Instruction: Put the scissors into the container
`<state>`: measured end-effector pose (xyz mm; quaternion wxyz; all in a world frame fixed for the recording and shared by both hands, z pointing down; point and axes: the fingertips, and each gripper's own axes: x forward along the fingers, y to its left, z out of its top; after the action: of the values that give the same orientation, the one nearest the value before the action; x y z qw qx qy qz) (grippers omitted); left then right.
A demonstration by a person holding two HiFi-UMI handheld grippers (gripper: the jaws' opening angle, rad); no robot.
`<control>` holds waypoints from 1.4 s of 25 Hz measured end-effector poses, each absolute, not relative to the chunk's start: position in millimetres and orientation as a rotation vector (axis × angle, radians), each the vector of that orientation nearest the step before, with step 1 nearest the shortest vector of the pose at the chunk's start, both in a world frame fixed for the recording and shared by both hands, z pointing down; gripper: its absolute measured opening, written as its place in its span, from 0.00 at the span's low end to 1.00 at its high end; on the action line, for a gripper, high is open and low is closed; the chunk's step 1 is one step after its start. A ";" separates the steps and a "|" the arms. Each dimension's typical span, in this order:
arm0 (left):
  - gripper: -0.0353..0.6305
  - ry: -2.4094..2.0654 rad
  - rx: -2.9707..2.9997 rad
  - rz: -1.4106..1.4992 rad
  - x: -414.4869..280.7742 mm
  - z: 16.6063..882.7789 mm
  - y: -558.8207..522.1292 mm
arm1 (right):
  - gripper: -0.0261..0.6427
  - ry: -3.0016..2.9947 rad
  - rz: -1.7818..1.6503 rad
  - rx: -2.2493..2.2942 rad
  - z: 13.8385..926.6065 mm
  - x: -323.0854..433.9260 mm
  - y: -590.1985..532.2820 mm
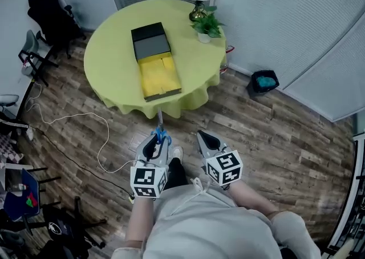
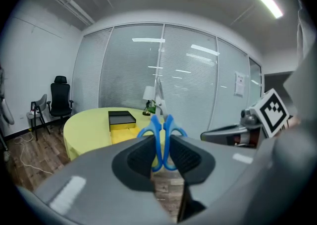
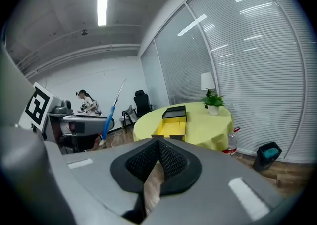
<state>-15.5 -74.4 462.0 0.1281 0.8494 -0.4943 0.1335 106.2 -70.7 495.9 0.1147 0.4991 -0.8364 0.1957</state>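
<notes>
Clamping the blue-handled scissors (image 2: 162,134) by their handles, the left hand-held gripper (image 2: 161,152) hangs above the floor, well short of the round yellow worktop (image 1: 114,52) where the open container (image 1: 155,64) sits. The thin blades seem to point toward it. The right hand-held gripper (image 3: 158,152) is clenched on nothing.

Scissors (image 2: 156,130): handle loops' lower halves hidden between left gripper (image 2: 160,144) jaws; blade tips beyond too faint.
</notes>
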 end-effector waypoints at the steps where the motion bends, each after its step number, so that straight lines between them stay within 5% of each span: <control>1: 0.19 -1.428 2.471 0.386 -20.1 461.3 -92.7 | 0.04 -2.444 0.575 1.468 495.1 101.7 -87.7; 16: 0.19 -1.357 2.401 0.410 -90.1 477.3 -293.0 | 0.04 -2.384 0.580 1.523 492.0 45.4 -288.9; 35: 0.19 -1.406 2.180 0.612 -61.9 549.9 -392.9 | 0.04 -2.425 0.579 1.297 521.7 56.7 -424.1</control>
<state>-61.9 -392.9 549.9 0.2359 0.7947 -0.5128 0.2232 56.7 -424.1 521.7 0.1646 0.4552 -0.8511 0.2032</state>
